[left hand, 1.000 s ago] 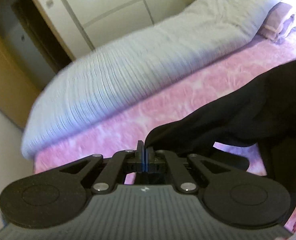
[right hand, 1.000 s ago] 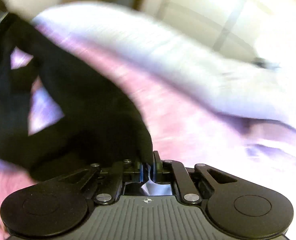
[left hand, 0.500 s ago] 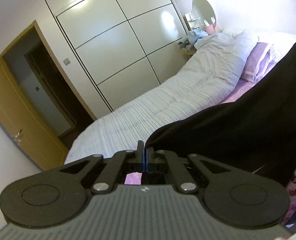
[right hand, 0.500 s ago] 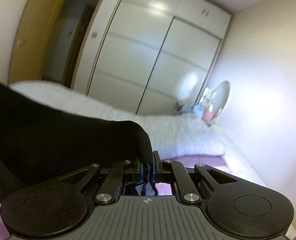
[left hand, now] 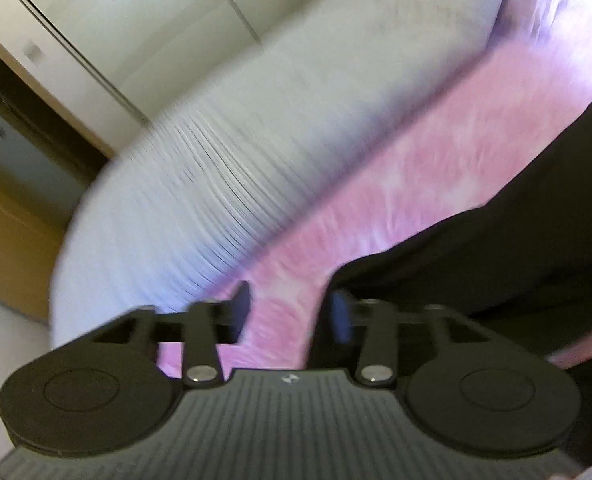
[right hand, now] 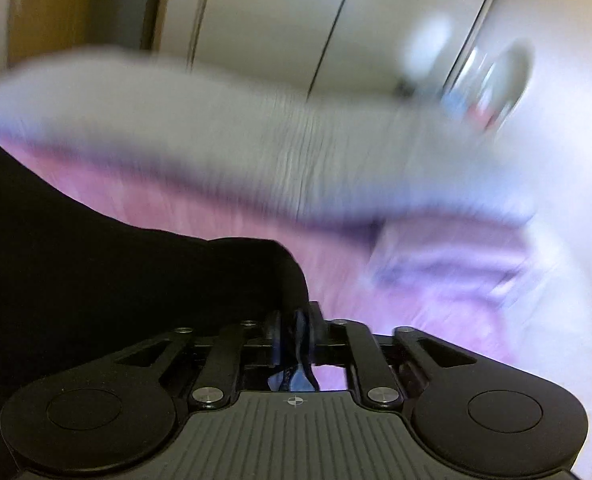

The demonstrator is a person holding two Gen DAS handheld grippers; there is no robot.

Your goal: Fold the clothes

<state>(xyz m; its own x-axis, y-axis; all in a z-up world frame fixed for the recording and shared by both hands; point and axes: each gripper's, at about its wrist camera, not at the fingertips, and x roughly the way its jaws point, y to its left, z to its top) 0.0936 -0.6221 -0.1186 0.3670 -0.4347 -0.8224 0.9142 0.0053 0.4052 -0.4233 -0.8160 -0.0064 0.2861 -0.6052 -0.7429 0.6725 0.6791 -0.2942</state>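
Observation:
A black garment lies over the pink bedsheet at the right of the left wrist view. My left gripper is opening; its jaws stand apart with only pink sheet between them, and the garment's corner sits by the right finger. In the right wrist view the black garment fills the left side and runs down into my right gripper. Those jaws are opening but stand only slightly apart, with a fold of black cloth still pinched between them.
A long white quilt lies along the far side of the bed. Behind it are white wardrobe doors and a wooden doorway. A lilac pillow lies at the right. Both views are motion-blurred.
Both grippers have swung down from facing the room toward the bed. The left jaws have opened and let go of the garment's corner. The right jaws have parted a little.

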